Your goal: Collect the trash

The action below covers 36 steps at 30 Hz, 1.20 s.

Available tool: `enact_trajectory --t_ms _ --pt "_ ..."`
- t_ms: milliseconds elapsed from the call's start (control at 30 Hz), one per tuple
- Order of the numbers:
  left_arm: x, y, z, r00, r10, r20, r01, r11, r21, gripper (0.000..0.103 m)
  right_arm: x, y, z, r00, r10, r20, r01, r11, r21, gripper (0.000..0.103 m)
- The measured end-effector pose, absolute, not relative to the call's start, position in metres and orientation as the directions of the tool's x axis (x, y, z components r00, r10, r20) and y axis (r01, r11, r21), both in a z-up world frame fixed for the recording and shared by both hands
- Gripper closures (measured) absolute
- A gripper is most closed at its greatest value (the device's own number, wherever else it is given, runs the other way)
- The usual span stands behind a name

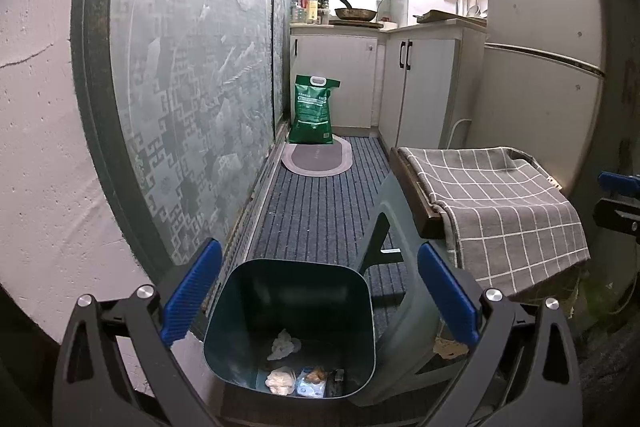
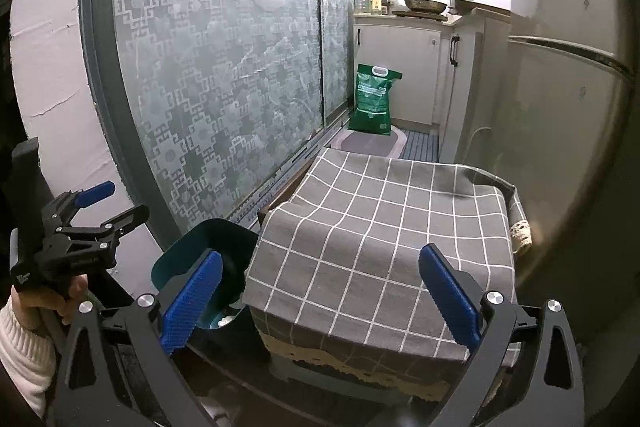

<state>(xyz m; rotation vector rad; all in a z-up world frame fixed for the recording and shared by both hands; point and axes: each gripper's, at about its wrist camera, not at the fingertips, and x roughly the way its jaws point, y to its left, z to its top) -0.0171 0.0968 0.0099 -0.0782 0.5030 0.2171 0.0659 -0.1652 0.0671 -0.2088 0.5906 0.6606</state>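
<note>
A dark teal trash bin (image 1: 292, 323) stands on the floor right below my left gripper (image 1: 320, 297), which is open with its blue pads apart on either side of the rim. Inside lie crumpled white paper (image 1: 285, 343), a white wad (image 1: 281, 379) and a small packet with brown scraps (image 1: 313, 379). In the right wrist view the bin (image 2: 208, 255) shows partly at lower left. My right gripper (image 2: 320, 297) is open over a low table covered with a grey checked cloth (image 2: 380, 227), nothing between its pads. The left gripper (image 2: 96, 211) appears at far left, held by a hand.
A frosted patterned sliding door (image 1: 192, 87) runs along the left. The cloth-covered table (image 1: 500, 203) and a fridge (image 1: 540, 59) stand on the right. A green sack (image 1: 314, 111) and an oval mat (image 1: 318, 157) lie on the striped carpet before white cabinets (image 1: 336, 75).
</note>
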Motion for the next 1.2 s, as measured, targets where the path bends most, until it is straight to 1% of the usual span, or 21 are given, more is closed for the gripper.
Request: enact_trajectory --t_ms 1200 --pt "-0.0192 0.0964 0.0117 0.85 0.188 -0.493 -0.24 0.97 -0.043 0.003 0.0578 -0.157 0.0685 0.623 0.531 -0.575 -0.656 0.755 -0.013 0.004"
